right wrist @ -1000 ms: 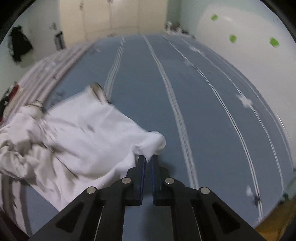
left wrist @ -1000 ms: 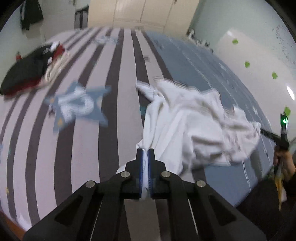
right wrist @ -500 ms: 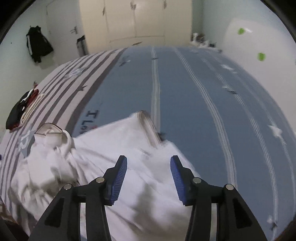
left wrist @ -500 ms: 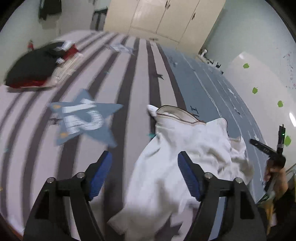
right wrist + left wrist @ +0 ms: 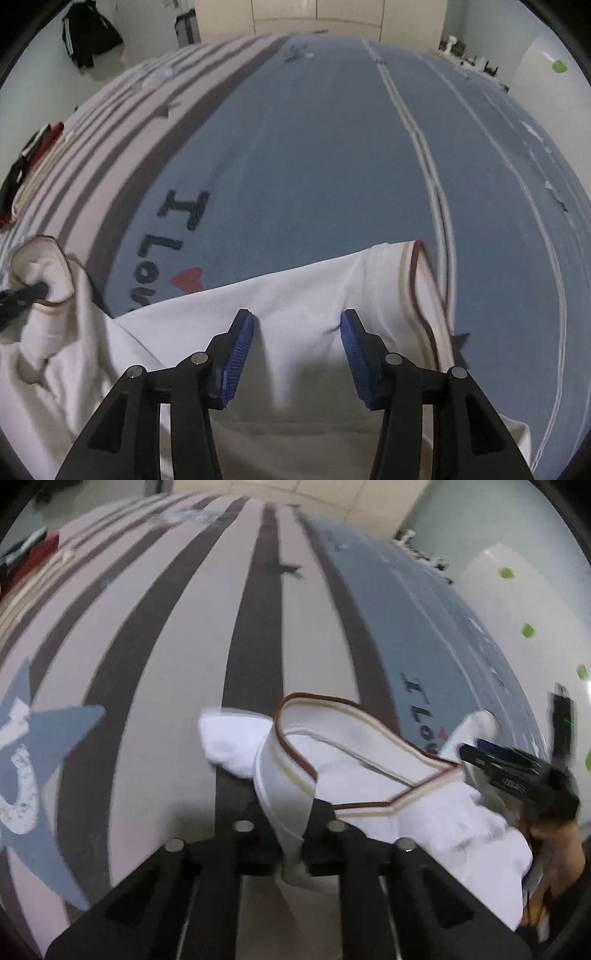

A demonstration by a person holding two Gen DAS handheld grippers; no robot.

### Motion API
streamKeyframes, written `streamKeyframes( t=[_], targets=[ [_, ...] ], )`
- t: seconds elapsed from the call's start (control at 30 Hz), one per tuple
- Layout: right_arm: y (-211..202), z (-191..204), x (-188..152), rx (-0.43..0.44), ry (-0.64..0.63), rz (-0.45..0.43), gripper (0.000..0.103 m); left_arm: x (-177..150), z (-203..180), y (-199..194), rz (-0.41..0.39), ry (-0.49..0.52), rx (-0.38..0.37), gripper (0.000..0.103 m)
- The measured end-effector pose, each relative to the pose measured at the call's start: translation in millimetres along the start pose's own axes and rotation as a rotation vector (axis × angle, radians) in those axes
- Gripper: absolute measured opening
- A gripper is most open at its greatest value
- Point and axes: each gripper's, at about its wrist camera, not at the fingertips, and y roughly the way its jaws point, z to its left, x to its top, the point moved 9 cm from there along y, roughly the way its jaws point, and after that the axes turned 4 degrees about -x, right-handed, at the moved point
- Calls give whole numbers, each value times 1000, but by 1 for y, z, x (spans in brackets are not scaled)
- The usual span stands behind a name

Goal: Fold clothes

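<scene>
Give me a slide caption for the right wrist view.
Open right gripper poised over white garment on blue bedspread.

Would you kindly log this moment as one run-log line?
left gripper: shut on white brown-trimmed cotton garment | right gripper: open over it | striped bedspread underneath

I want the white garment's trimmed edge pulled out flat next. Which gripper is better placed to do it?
Left, probably. The left gripper is already shut on the white garment at its brown-trimmed band, while the right gripper is open above plain cloth.
</scene>
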Motion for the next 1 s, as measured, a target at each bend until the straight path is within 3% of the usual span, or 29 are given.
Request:
streamKeyframes(
  t=[0.03,0.07,0.1,0.17,0.27,0.33,0.5,0.53,0.57,0.63,0.73,0.83,0.93,1.0],
  targets=[
    [0,0,1,5,-1,1,44,-6,2,-16,-7,3,-3,5],
    [0,-1,2,8,3,4,36,-12,5,-32,-15,5,-7,5],
    [0,-4,3,7,12,6,18,-17,7,-48,-22,8,-10,5],
    [-2,-10,6,11,42,9,1,-29,12,-79,-37,13,-17,5],
    [-4,-19,9,31,89,17,1,-46,20,-127,-59,21,-27,4],
    [-12,-23,14,-7,87,-19,1,-58,24,-159,-74,26,-34,4],
    [-31,-42,18,-114,112,-95,0,-110,75,-198,-28,20,116,5],
    [-40,-53,21,-169,128,-129,0,-121,85,-206,-18,18,147,5],
    [-50,-67,25,-240,148,-171,0,-120,95,-211,-34,-4,168,5],
    [-64,-103,29,-277,240,-184,0,-115,117,-221,-75,-56,206,5],
    [-71,-118,28,-203,244,-160,0,-109,149,-221,-64,-96,327,5],
    [-81,-100,21,-126,160,-182,0,-109,175,-212,-37,-170,393,10],
    [-82,-68,13,-39,61,-205,3,-104,176,-208,-70,-185,470,16],
    [-76,-30,2,47,-30,-190,18,-90,158,-205,-128,-154,453,22]
  ],
)
